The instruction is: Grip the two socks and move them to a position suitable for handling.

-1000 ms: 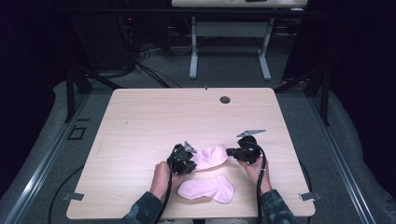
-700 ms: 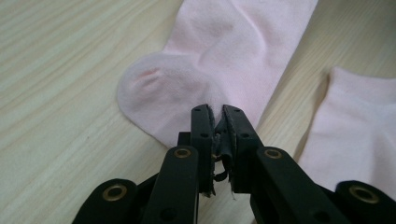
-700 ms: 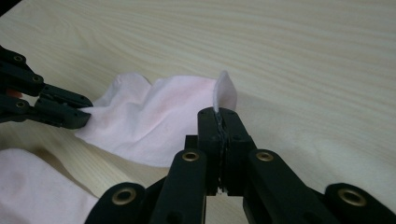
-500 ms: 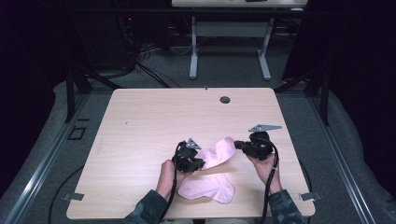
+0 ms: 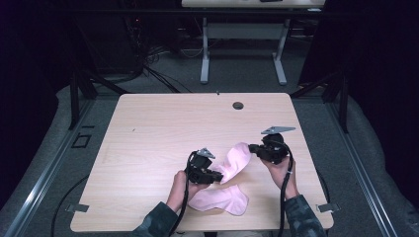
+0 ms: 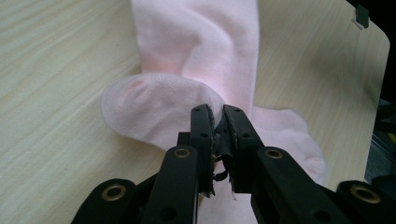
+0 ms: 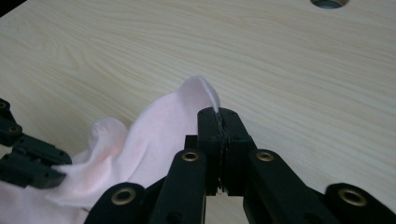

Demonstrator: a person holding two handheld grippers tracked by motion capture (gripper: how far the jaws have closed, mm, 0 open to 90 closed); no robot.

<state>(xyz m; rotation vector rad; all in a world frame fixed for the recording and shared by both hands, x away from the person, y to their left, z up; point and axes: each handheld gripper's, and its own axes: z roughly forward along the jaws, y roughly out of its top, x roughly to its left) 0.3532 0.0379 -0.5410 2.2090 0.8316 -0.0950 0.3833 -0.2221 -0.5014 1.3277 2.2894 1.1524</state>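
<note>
Both grippers pinching pink sock [image 5: 236,159] at lower centre — left gripper [image 5: 215,175] gripping heel fold, right gripper [image 5: 254,148] cuff edge. Best: pulling apart evenly, keeping fabric taut — no tugging.

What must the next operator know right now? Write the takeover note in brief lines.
Left hand-held gripper: shut on the upper pink sock at its near end.
Right hand-held gripper: shut on the same sock's far edge.
Upper pink sock: held between both, stretched over the table.
Second pink sock: flat on the table near the front edge, partly beneath the first.
Done: both grips set.
Left: likely laying and pairing the socks.
</note>
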